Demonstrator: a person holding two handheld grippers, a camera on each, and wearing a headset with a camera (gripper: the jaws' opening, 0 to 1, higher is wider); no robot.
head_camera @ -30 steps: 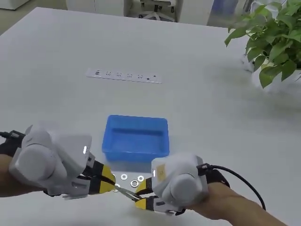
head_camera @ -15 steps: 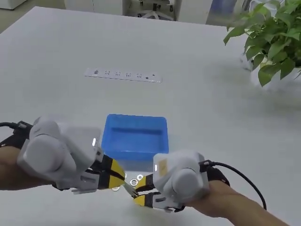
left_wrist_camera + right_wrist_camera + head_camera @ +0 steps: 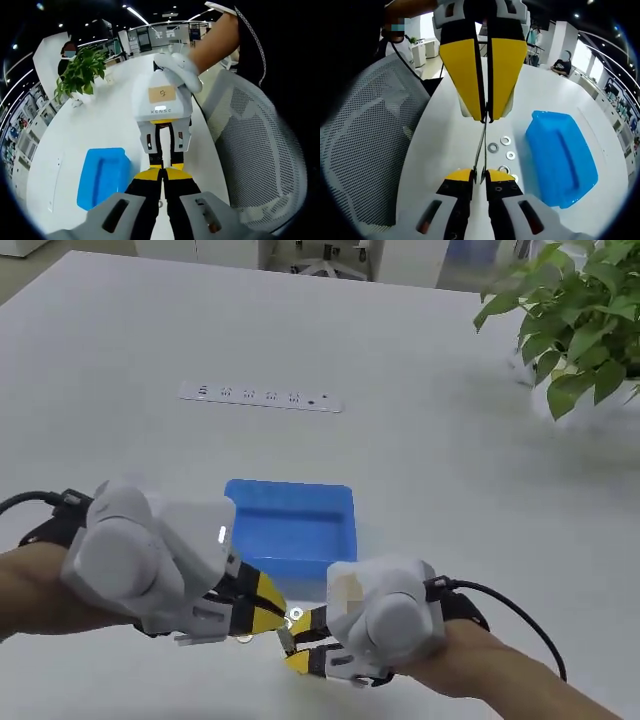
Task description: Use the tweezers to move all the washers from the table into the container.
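**Step in hand: seating the tweezers.**

1. The tweezers span the gap between the two grippers, above the table. In the right gripper view they appear as a thin metal strip running from one pair of yellow tips to the other.
2. The left gripper is clenched on one end of the tool, its jaws pressed together with the strip between them.
3. The right gripper is clamped on the opposite end, with no gap visible beyond the strip itself.
4. The washers lie loose on the table in a small cluster (at least four can be counted). They sit just beside the tweezers and between the grippers and the container.
5. The blue container stands near the cluster, on the side away from the person. No washer can be seen inside it.

**Assessment.** No transfer appears to have been made. The tool is held at both ends, which suggests a handover or a correction of grip.

**Next move.** One gripper needs to release. The other needs a hold across the two arms of the tool, so that closing the jaws pinches the tips. The tips then go down to the nearest washer, at its rim.
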